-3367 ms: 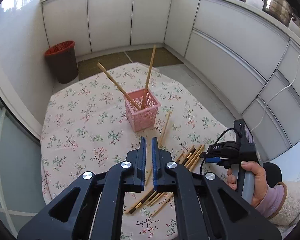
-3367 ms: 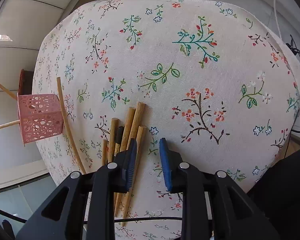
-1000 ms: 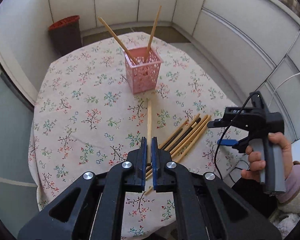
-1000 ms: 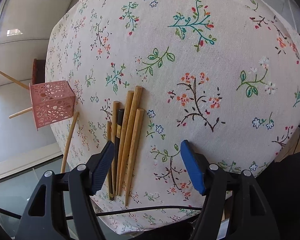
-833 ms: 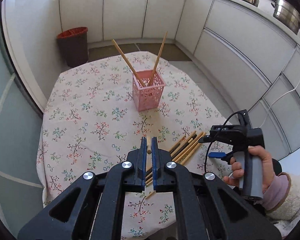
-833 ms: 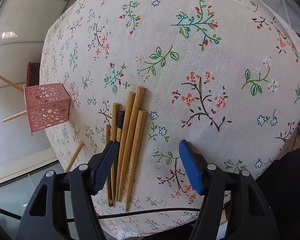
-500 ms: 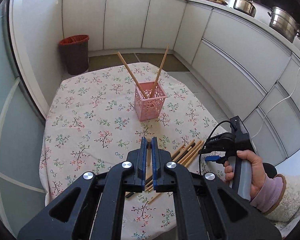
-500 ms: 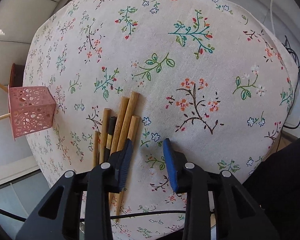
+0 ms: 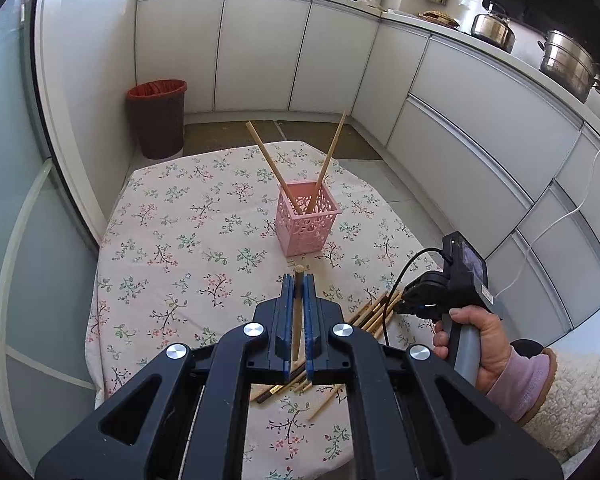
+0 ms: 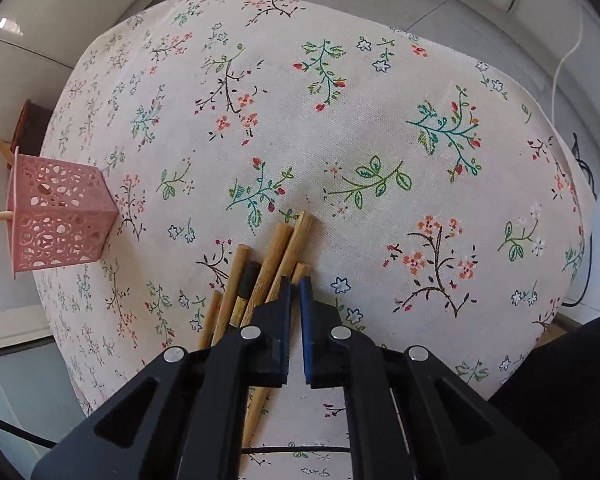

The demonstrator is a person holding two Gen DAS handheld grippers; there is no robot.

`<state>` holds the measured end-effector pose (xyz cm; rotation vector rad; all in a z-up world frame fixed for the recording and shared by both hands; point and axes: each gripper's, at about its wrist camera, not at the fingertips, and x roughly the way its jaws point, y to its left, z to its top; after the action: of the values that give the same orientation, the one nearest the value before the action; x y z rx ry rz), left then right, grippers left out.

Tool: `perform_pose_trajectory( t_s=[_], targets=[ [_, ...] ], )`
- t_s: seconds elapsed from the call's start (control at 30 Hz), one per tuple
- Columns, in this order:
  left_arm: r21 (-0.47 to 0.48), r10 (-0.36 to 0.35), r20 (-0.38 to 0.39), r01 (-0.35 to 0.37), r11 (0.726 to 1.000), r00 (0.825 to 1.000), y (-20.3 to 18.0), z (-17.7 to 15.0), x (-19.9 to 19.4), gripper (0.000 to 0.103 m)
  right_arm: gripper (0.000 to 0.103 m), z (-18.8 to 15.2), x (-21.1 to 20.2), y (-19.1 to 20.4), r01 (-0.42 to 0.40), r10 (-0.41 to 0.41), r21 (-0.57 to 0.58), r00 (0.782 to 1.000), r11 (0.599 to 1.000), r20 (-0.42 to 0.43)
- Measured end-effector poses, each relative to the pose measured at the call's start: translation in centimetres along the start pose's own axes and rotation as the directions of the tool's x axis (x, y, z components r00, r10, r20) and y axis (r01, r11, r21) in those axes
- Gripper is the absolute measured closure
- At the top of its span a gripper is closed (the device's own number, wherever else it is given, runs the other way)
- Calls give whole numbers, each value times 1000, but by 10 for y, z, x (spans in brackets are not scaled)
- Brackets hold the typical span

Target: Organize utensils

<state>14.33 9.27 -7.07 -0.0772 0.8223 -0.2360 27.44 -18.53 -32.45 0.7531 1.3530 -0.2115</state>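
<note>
My left gripper is shut on a wooden chopstick and holds it above the table, pointing toward the pink perforated basket, which holds two chopsticks leaning apart. My right gripper is nearly shut over a pile of several wooden chopsticks on the floral tablecloth; a chopstick tip shows between its fingertips. The basket sits at the far left in the right wrist view. The pile also shows in the left wrist view, beside the right gripper's handle.
The round table wears a floral cloth and stands in a kitchen. A red-lined bin stands on the floor beyond it. White cabinets curve along the back and right, with pots on the counter. A cable hangs at the table's right edge.
My left gripper has lifted its chopstick off the table and risen higher. My right gripper has closed from wide open and lowered onto the rightmost chopstick of the pile.
</note>
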Motion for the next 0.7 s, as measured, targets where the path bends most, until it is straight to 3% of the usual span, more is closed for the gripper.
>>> perform_pose_trajectory(
  t_s=[0.13, 0.23, 0.4, 0.53, 0.7],
  targets=[
    [8, 6, 25, -6, 1000, 1000, -4, 3, -13, 99, 103, 0, -12, -23, -68, 67, -20, 997, 998, -35],
    [4, 1, 35, -1, 1000, 999, -6, 5, -18, 99, 101, -1, -11, -40, -90, 95, 48, 990, 995, -104],
    [9, -4, 45, 3, 1000, 999, -8, 7, -20, 99, 87, -4, -9, -38, -102, 109, 73, 988, 992, -107],
    [6, -12, 50, 12, 1000, 999, -4, 7, -18, 99, 85, -5, 1, -22, -63, 69, 67, 993, 996, -95],
    [-7, -23, 59, 24, 1000, 998, 5, 9, -16, 99, 85, -2, 8, 1, 67, -66, 16, 996, 998, -66]
  ],
)
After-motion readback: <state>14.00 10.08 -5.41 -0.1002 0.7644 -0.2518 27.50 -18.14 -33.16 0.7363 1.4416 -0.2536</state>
